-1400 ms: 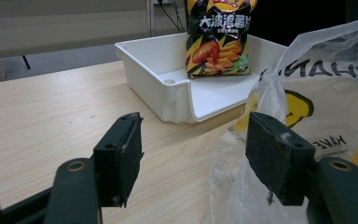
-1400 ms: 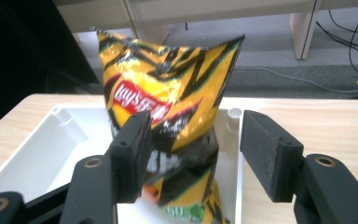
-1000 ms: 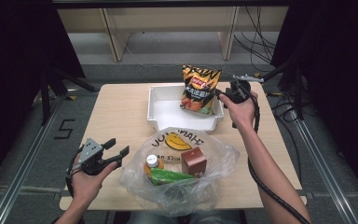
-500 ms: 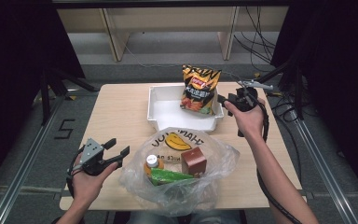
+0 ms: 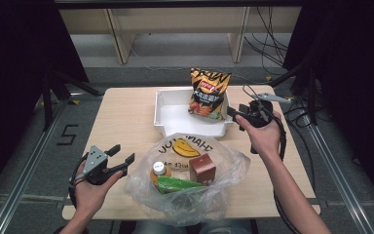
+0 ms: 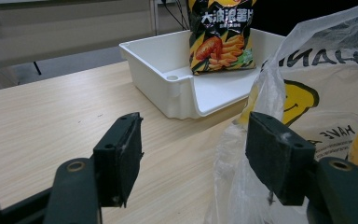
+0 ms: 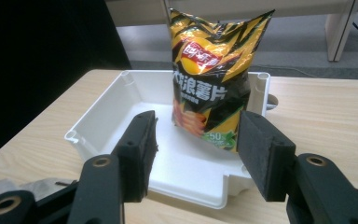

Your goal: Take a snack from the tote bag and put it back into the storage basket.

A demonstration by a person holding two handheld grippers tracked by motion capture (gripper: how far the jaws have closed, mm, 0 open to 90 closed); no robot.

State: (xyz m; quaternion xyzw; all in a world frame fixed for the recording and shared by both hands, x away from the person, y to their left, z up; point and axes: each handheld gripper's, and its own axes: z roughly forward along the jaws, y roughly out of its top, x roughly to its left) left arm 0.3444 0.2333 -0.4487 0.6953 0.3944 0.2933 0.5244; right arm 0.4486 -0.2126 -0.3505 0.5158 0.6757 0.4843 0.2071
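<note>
A black and yellow chip bag (image 5: 208,93) (image 7: 212,79) stands upright at the back of the white tray (image 5: 175,105) (image 7: 107,116). My right gripper (image 5: 233,117) (image 7: 196,149) is just off the tray's right front corner and points at the bag. It is open and apart from the bag; its jaws have just opened a little further with nothing between them. My left gripper (image 5: 123,152) (image 6: 196,154) is open at the front left. Its right jaw is beside the edge of the clear plastic bag (image 5: 185,146) (image 6: 317,93).
The plastic bag holds a white-capped bottle (image 5: 159,168), a brown carton (image 5: 203,168) and a green packet (image 5: 175,184). Bare tabletop (image 5: 121,117) spreads left of the tray. Shelving and cables lie beyond the far edge.
My right gripper has drawn back from beside the chip bag toward the tray's right front corner. The chip bag stays standing in the tray. The left hand has not moved.
</note>
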